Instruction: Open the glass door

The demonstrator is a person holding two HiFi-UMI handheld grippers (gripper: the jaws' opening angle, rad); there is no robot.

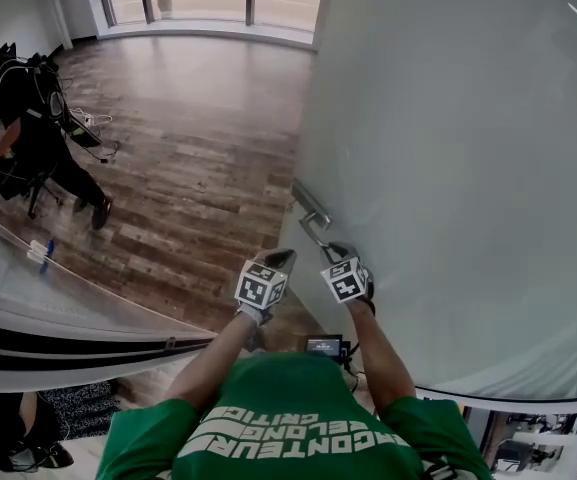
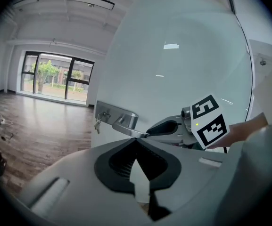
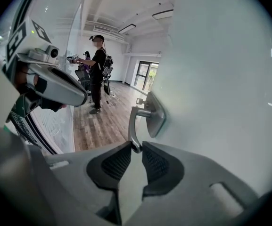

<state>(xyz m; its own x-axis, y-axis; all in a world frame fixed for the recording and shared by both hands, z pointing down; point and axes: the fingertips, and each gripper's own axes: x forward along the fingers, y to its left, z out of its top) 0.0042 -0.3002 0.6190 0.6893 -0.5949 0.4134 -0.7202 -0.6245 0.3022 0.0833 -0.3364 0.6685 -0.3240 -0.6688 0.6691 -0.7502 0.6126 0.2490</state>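
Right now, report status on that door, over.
Right gripper shut on end of lever handle. Left gripper shut, empty, alongside. Glass door: keys hang under the handle. Person across room, away from door.

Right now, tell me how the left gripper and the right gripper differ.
The right gripper clamps the tip of the door handle; the left gripper holds nothing, jaws together. The right gripper is nearer the glass door; the left gripper sits beside it, farther out. Both point at the handle.
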